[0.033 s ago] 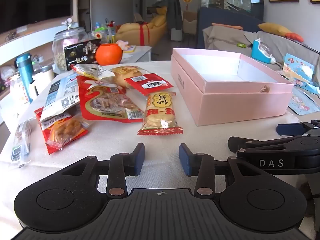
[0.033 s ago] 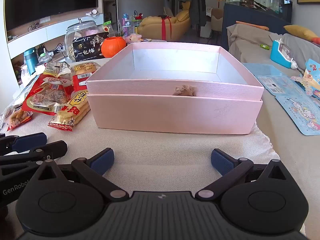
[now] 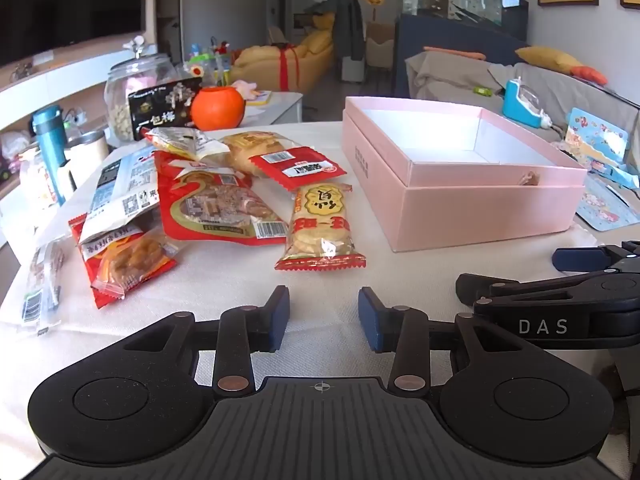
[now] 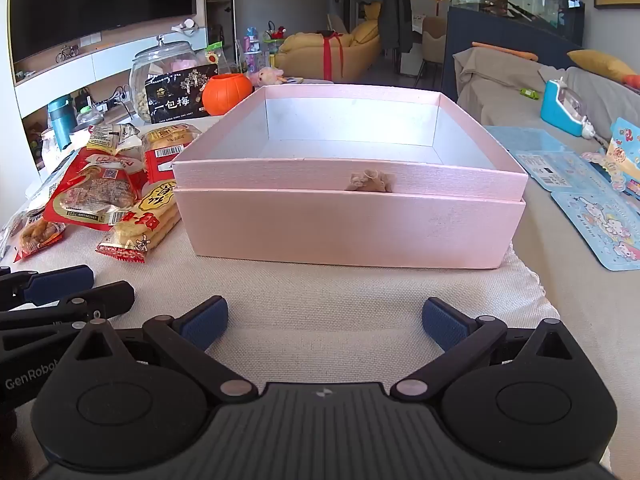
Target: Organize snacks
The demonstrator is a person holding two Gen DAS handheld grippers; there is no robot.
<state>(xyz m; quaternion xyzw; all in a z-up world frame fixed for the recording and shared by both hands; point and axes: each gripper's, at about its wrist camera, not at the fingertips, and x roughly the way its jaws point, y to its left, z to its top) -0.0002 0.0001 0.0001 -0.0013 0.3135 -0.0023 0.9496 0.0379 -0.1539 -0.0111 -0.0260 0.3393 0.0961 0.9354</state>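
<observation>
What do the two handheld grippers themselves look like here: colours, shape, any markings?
Both are matte black plastic. The left gripper and right gripper each have a ribbed central body, two round speckled discs, linkage arms with copper- or silver-coloured pivot pins, and jaws lined with textured blue pads. Seen from the left wrist, the right one reads "DAS"; seen from the right wrist, the left one reads "GenRobo", cut off. No cables or sleeves show.

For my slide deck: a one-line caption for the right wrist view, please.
Open right claw faces the empty pink box, snack packets piled to its left.
</observation>
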